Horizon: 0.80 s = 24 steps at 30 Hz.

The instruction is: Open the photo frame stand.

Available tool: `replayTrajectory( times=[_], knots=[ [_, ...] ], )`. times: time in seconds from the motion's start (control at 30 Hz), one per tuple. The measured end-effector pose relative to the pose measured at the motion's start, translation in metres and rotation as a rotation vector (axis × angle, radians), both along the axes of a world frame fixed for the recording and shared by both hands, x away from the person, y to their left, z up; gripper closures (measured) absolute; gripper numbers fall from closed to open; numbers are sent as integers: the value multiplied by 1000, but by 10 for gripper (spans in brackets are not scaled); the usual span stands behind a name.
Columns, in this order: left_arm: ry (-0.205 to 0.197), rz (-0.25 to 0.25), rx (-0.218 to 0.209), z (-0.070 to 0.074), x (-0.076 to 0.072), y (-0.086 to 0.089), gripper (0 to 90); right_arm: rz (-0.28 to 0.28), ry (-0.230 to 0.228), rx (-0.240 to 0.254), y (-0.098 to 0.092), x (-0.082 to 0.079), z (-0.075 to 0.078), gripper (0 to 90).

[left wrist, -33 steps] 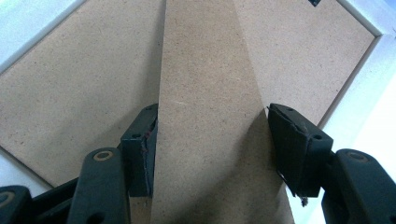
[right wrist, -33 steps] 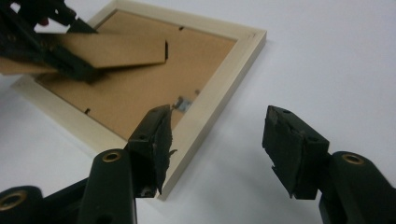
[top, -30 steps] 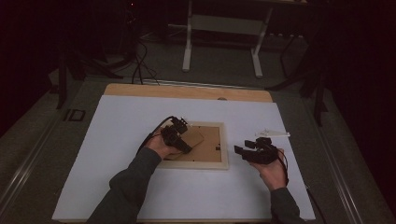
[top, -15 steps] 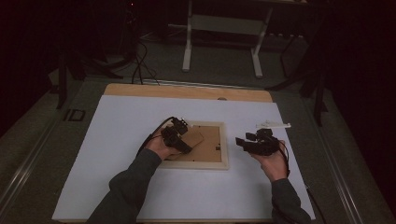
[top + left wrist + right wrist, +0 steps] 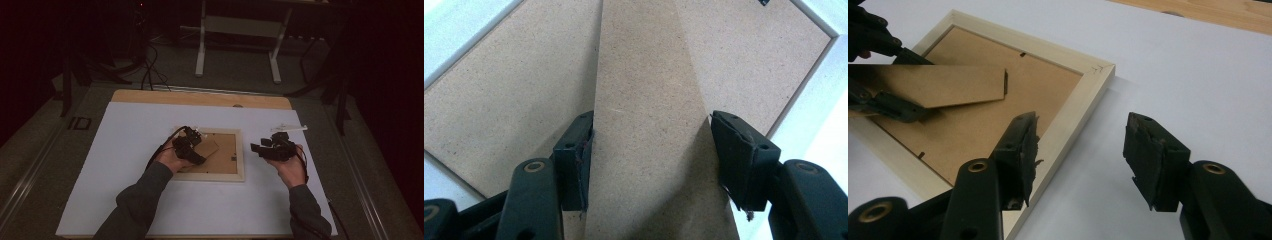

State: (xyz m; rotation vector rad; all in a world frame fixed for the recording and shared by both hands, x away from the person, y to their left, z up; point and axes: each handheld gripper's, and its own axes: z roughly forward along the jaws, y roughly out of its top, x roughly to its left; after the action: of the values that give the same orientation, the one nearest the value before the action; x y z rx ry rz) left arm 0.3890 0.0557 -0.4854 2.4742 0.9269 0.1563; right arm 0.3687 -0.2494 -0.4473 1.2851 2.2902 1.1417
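A pale wooden picture frame [image 5: 235,172] lies face down on the white sheet, brown backing up. Its brown stand flap [image 5: 210,149] is tilted up off the backing. My left gripper [image 5: 195,150] is shut on that flap [image 5: 649,125], one pad on each long edge. In the right gripper view the lifted flap [image 5: 948,85] shows at the left above the frame [image 5: 1075,117]. My right gripper [image 5: 256,149] hovers just right of the frame, pointing at it. Its jaws [image 5: 1080,135] stand open and have just been closing, with only white sheet between them.
The white sheet [image 5: 125,150] covers most of a wooden tabletop [image 5: 200,97]. A thin white strip [image 5: 289,128] lies at the back right, beyond my right gripper. Table legs and cables stand on the dark floor behind.
My right gripper has moved away from the person, slightly upward and toward the frame. The left gripper and flap have stayed where they were.
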Motion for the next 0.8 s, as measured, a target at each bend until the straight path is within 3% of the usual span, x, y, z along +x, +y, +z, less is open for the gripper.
replayTrajectory(
  times=[0.8],
  knots=[
    [-117,4,23,7,-19,-4,399,9,40,-18,10,19,-7,495]
  ],
)
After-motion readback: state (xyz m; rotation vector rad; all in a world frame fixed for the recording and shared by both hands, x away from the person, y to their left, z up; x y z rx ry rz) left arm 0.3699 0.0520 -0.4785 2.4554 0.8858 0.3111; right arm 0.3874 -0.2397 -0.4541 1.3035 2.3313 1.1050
